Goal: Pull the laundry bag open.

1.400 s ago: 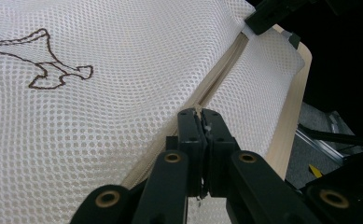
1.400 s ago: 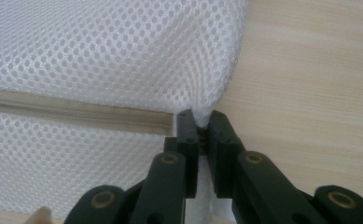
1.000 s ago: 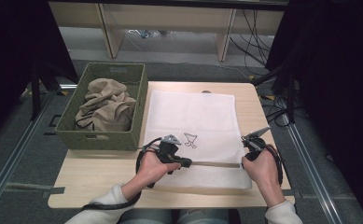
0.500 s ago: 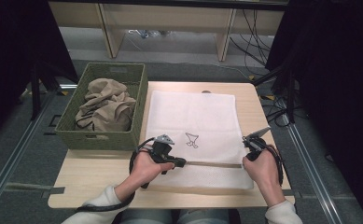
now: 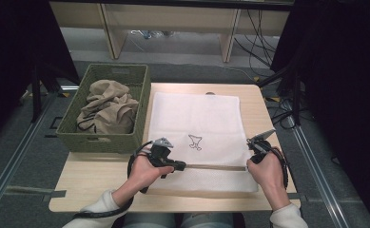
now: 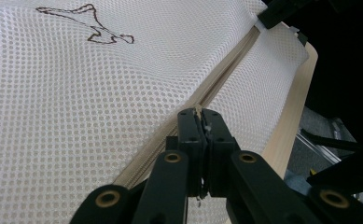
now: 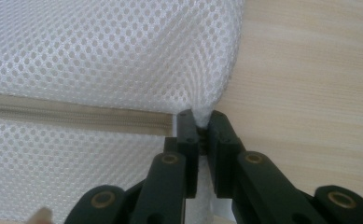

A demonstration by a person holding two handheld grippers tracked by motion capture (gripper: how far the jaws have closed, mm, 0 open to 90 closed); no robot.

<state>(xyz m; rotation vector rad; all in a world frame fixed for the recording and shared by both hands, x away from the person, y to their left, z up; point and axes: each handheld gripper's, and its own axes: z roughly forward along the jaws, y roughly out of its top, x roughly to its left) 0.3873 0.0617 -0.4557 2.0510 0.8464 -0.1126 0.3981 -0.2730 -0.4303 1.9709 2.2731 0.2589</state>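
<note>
Leftward along the zipper (image 5: 216, 166) is where my left gripper (image 5: 181, 166) has been sliding since the earlier frames, only a little way, while my right gripper (image 5: 247, 159) is staying planted at the bag's right edge.

Task as I am reading it: unzipping the white mesh laundry bag (image 5: 194, 123), which is lying flat on the table (image 5: 92, 185) in front of me, the zipper running across it near my edge. The part of the zipper visible between my two grippers is looking shut or only barely parted; I cannot tell which from the high view. My judgement: the opening is at an early-to-middle stage, with the run toward 9 o'clock not yet finished. The tan cloth (image 5: 107, 107) is sitting in the green basket (image 5: 78, 135) at 10 o'clock, so loading is still ahead.

Left gripper (image 6: 200, 113): jaws are pressing fully together, pinching what looks like the zipper pull, a small pale tab showing between the tips.

Right gripper (image 7: 200, 122): jaws are nearly together, clamping a pinch of mesh at the bag's corner, just beside the zipper's end (image 7: 167, 122), anchoring the fabric against the pull.
</note>
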